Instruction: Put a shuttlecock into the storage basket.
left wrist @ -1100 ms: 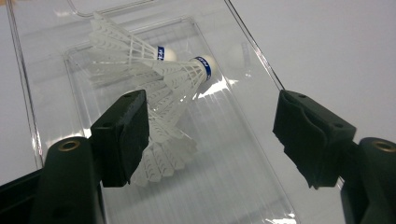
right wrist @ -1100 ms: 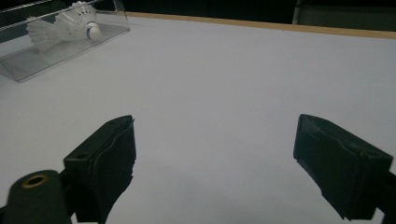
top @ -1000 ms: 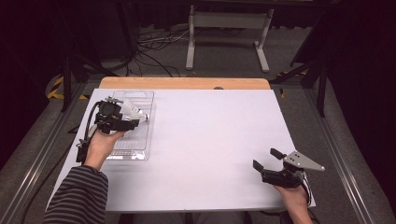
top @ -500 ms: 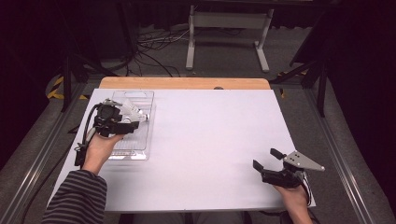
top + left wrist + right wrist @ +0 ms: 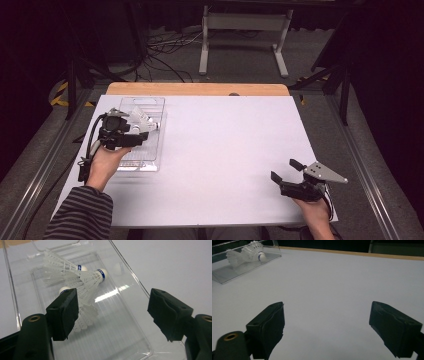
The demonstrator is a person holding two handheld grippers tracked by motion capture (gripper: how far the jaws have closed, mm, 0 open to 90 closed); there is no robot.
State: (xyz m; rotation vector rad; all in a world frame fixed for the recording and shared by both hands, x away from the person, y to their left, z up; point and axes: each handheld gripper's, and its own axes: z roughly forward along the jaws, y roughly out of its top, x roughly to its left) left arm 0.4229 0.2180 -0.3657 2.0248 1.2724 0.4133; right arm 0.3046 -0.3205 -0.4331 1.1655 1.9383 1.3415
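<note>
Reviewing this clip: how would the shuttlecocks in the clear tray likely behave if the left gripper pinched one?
The shuttlecocks look like thin white feather skirts on small rounded corks, so probably very light and easily crushed at the skirt. They lie overlapped in the clear tray, so lifting one may drag another. The open left gripper would likely hold better on a cork.

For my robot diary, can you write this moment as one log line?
left gripper: open over shuttlecocks in clear tray | right gripper: open, idle above table
</note>
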